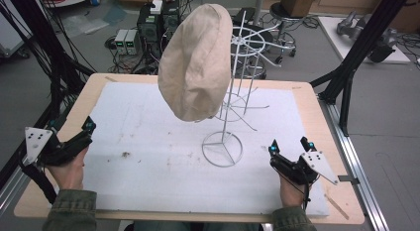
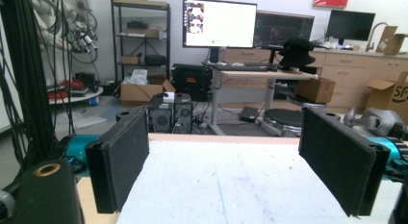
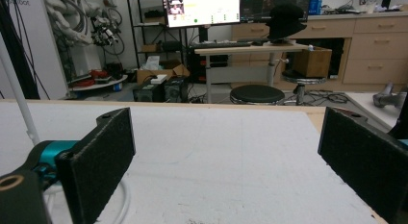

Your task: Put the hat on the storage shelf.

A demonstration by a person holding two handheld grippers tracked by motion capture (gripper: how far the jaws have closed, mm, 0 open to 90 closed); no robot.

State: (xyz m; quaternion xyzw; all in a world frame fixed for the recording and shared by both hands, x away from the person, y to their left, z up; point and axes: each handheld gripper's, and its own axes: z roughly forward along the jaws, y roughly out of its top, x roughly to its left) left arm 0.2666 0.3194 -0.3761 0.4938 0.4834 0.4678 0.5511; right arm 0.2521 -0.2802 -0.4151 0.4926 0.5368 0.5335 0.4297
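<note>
A beige fabric cap (image 1: 195, 62) hangs on the upper arms of a white wire stand (image 1: 222, 145) in the middle of a white mat (image 1: 148, 137). My left gripper (image 1: 87, 132) rests at the mat's left edge, held in a hand, well clear of the stand. In the left gripper view, the left gripper (image 2: 228, 161) is open with bare mat between its black pads (image 2: 120, 161). My right gripper (image 1: 288, 145) sits near the front right, just right of the stand's ring base. In the right gripper view, the right gripper (image 3: 226, 156) is open and empty, with the stand's pole (image 3: 19, 99) at far left.
The mat lies on a wooden table (image 1: 322, 122). Black frame posts (image 1: 346, 67) rise at both sides. Behind the table are computer towers (image 1: 148, 28) and a stool (image 1: 285, 13) on the floor. A desk with monitors (image 2: 219, 23) stands farther back.
</note>
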